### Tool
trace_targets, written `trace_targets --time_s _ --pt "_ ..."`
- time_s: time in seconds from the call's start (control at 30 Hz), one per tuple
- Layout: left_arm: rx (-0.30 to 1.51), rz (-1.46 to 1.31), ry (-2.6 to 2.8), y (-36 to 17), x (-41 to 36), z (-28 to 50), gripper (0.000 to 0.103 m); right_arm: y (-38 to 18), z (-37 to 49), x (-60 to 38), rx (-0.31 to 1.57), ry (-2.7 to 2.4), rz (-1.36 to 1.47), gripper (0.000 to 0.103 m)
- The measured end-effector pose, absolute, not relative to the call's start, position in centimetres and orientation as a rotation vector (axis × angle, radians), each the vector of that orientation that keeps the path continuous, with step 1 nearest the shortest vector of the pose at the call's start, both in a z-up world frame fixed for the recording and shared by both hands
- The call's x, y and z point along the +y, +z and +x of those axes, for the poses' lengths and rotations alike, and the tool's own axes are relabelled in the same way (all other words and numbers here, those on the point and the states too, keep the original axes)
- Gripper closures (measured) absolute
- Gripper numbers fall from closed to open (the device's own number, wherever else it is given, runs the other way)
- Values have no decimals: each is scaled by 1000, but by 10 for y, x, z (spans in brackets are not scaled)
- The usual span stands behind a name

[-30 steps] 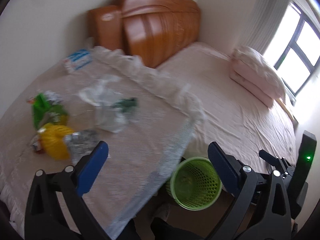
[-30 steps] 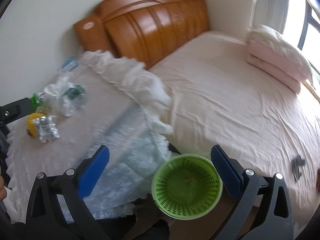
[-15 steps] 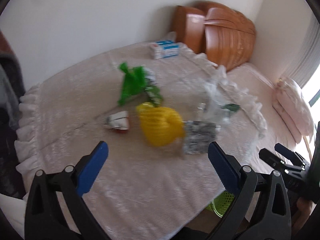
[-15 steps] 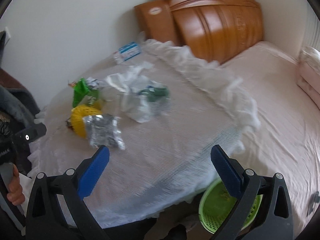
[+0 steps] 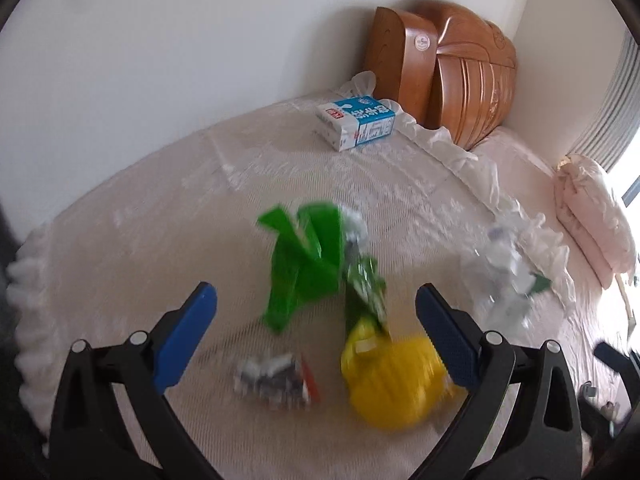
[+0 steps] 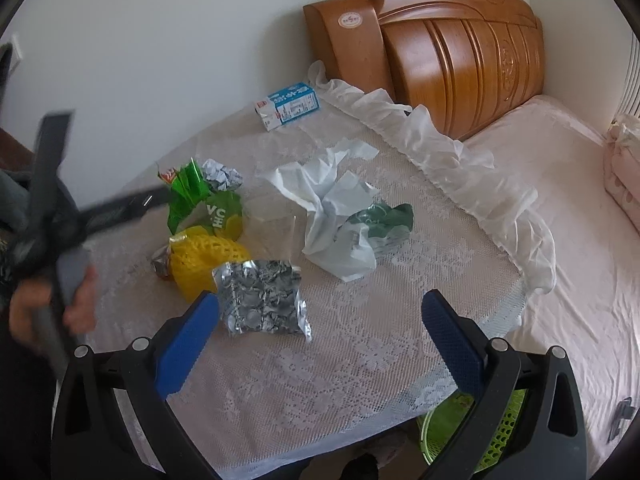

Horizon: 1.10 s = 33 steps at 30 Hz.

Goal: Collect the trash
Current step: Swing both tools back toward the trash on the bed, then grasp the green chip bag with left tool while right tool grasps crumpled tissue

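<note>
A blue-and-white milk carton (image 6: 287, 105) is lying on its side at the far edge of a round tabletop (image 6: 360, 352) covered in a lace cloth; its print is too small to read. Nearer the middle, trash is sitting in a loose cluster: a green snack wrapper (image 6: 208, 204) showing white letters that cannot be made out, a ball of crumpled foil (image 6: 221, 174) just behind it, a yellow foam net (image 6: 204, 260) touching the wrapper, a crinkled silver foil bag (image 6: 262, 300) lying against the net, and a white plastic bag (image 6: 336, 216) with green print beside them. A round sticker on the wooden headboard (image 6: 460, 60) is unreadable. The right tool (image 6: 320, 340) is hovering above the tabletop with its blue-padded jaws spread wide, gripping nothing and touching nothing. The left tool (image 5: 316, 332) is likewise standing wide open and empty over the green wrapper and yellow net, though this view is blurred. A green perforated basket (image 6: 496, 436) is sitting below the tabletop's edge, beside the pink bed (image 6: 560, 208).
</note>
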<state>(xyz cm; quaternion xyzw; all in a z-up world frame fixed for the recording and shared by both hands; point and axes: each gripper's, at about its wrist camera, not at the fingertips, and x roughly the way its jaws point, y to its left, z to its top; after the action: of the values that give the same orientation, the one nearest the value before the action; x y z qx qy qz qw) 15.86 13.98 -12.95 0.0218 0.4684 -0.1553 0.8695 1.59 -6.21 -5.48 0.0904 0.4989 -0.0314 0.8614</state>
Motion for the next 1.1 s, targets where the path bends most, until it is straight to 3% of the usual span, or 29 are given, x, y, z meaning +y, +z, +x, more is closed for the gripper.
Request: trace_targets --time_s 0.17,0.23,0.3,0.57,0.8,1.1 --pt "1029 86 -369 -158 129 198 31 -58 12 -58 1062 -87 199 2" --pt "1050 89 -377 -167 129 205 48 -58 12 -57 1063 -93 208 2" --pt "1067 83 -391 -174 132 210 54 -59 13 -56 1064 -95 211 2" --pt "1013 5 -408 -154 155 202 59 -43 35 -36 1027 -5 192 2" --pt "945 -88 -303 -117 200 179 59 -25 112 3 1005 138 134 2" --pt "966 -215 -148 -111 259 140 59 -105 227 69 1185 154 -19 3"
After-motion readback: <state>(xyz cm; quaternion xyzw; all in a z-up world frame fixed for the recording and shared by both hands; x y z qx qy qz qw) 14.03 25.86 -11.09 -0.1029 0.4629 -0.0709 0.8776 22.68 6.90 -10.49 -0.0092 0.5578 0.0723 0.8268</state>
